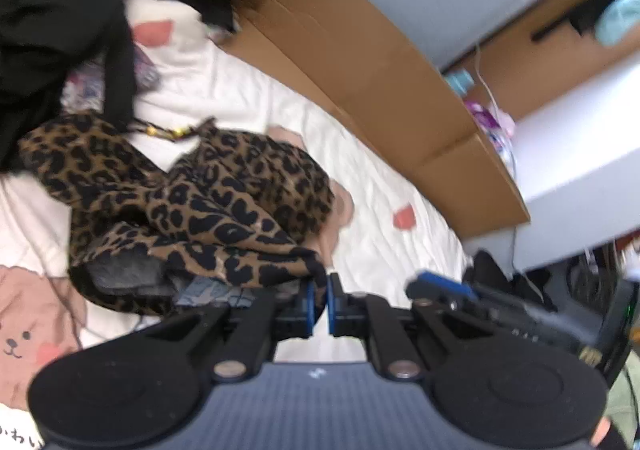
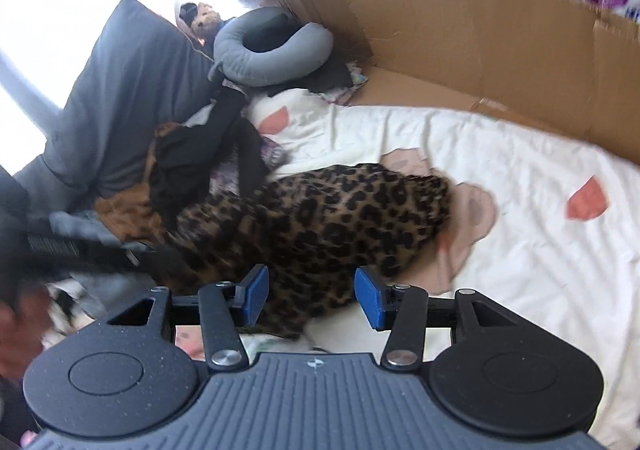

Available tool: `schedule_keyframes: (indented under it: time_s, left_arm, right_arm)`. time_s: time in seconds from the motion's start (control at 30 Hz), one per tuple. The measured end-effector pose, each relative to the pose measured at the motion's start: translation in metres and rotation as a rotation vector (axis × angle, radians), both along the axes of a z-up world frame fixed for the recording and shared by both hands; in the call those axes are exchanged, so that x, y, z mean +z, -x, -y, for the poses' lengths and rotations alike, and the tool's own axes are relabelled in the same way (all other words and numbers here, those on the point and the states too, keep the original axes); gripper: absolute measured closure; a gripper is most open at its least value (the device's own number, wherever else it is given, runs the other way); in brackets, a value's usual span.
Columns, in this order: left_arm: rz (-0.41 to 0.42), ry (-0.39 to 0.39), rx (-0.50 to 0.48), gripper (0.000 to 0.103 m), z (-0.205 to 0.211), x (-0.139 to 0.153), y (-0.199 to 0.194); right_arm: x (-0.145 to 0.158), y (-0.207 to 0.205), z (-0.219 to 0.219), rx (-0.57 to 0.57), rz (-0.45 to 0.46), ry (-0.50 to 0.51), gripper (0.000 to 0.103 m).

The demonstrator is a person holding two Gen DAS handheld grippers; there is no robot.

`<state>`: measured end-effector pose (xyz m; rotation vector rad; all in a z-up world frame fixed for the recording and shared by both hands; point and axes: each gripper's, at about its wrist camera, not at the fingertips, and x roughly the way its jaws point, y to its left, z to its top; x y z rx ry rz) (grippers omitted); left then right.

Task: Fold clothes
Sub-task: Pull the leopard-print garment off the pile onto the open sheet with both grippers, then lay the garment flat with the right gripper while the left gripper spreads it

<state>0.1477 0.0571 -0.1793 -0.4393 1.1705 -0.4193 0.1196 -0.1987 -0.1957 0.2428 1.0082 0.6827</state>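
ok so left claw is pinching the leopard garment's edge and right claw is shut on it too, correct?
Not quite. The left claw does pinch the leopard garment, but the right claw is open, its jaws spread over the fabric; the right wrist view shows it.

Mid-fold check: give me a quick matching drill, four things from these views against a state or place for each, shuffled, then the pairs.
Things:
1. left gripper
2. right gripper
3. neck pillow
4. cardboard

States or places:
A. grey, at the head of the bed
B. jaws apart over the leopard-print garment
C. standing along the bed's far edge
D. pinched on the garment's edge

Pairs: 1-D, 2-B, 3-A, 4-C
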Motion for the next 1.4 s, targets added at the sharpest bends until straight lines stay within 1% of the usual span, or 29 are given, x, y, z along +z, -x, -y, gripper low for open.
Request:
schedule_keyframes:
  time_s: [0.07, 0.2, 0.43, 0.5, 0.6, 0.7, 0.73, 0.77, 0.8, 0.83, 0.87, 0.9, 0.97, 1.0, 1.1, 1.17, 1.23, 1.33, 1.4]
  left_arm:
    - [-0.010, 0.003, -0.032, 0.097, 0.006, -0.007, 0.003]
    - [-0.031, 0.004, -0.096, 0.097, 0.016, -0.017, 0.010]
    - [-0.057, 0.000, -0.202, 0.097, 0.029, -0.034, 0.018]
    - [-0.065, -0.003, -0.232, 0.097, 0.032, -0.039, 0.021]
    - [-0.074, -0.007, -0.275, 0.097, 0.038, -0.047, 0.024]
    - [-0.089, 0.018, -0.297, 0.097, 0.040, -0.054, 0.026]
    - [-0.090, 0.019, -0.302, 0.097, 0.041, -0.055, 0.027]
    - [-0.091, 0.019, -0.306, 0.097, 0.041, -0.057, 0.027]
    - [-0.095, 0.018, -0.310, 0.097, 0.042, -0.059, 0.028]
    - [-0.100, 0.017, -0.313, 0.097, 0.042, -0.061, 0.029]
    - [-0.110, 0.015, -0.313, 0.095, 0.042, -0.063, 0.029]
    - [-0.120, 0.013, -0.313, 0.093, 0.041, -0.065, 0.029]
    - [-0.126, 0.019, -0.307, 0.093, 0.037, -0.065, 0.029]
    - [-0.122, 0.026, -0.299, 0.087, 0.033, -0.063, 0.029]
    - [-0.100, 0.028, -0.271, 0.079, 0.016, -0.056, 0.030]
    - [-0.078, -0.002, -0.253, 0.072, 0.002, -0.051, 0.029]
    - [-0.065, -0.039, -0.226, 0.067, -0.017, -0.050, 0.026]
    - [-0.074, -0.086, -0.161, 0.066, -0.046, -0.055, 0.022]
    - [-0.079, -0.122, -0.114, 0.063, -0.063, -0.059, 0.020]
  right_arm:
    - [-0.003, -0.002, -0.005, 0.004, -0.039, -0.036, 0.045]
    - [-0.010, -0.002, -0.016, 0.027, -0.114, -0.087, 0.044]
    - [-0.031, -0.003, -0.035, 0.044, -0.225, -0.102, 0.044]
    - [-0.037, -0.003, -0.043, 0.058, -0.250, -0.100, 0.044]
    - [-0.046, -0.001, -0.055, 0.105, -0.269, -0.067, 0.044]
    - [-0.059, 0.003, -0.067, 0.145, -0.299, -0.008, 0.044]
    - [-0.062, 0.004, -0.068, 0.154, -0.308, 0.003, 0.047]
    - [-0.065, 0.006, -0.070, 0.162, -0.316, 0.014, 0.055]
    - [-0.067, 0.007, -0.069, 0.165, -0.313, 0.013, 0.071]
    - [-0.066, 0.008, -0.068, 0.166, -0.293, 0.004, 0.091]
    - [-0.065, 0.009, -0.066, 0.172, -0.273, 0.008, 0.097]
    - [-0.064, 0.009, -0.065, 0.173, -0.260, 0.016, 0.098]
    - [-0.063, 0.008, -0.058, 0.152, -0.246, 0.021, 0.099]
    - [-0.062, 0.007, -0.055, 0.140, -0.247, 0.023, 0.100]
    - [-0.062, 0.008, -0.041, 0.112, -0.245, 0.030, 0.100]
    - [-0.062, 0.009, -0.032, 0.092, -0.244, 0.035, 0.100]
    - [-0.063, 0.013, -0.022, 0.068, -0.246, 0.031, 0.100]
    - [-0.063, 0.020, -0.007, 0.041, -0.240, 0.027, 0.100]
    - [-0.063, 0.025, 0.004, 0.026, -0.235, 0.030, 0.100]
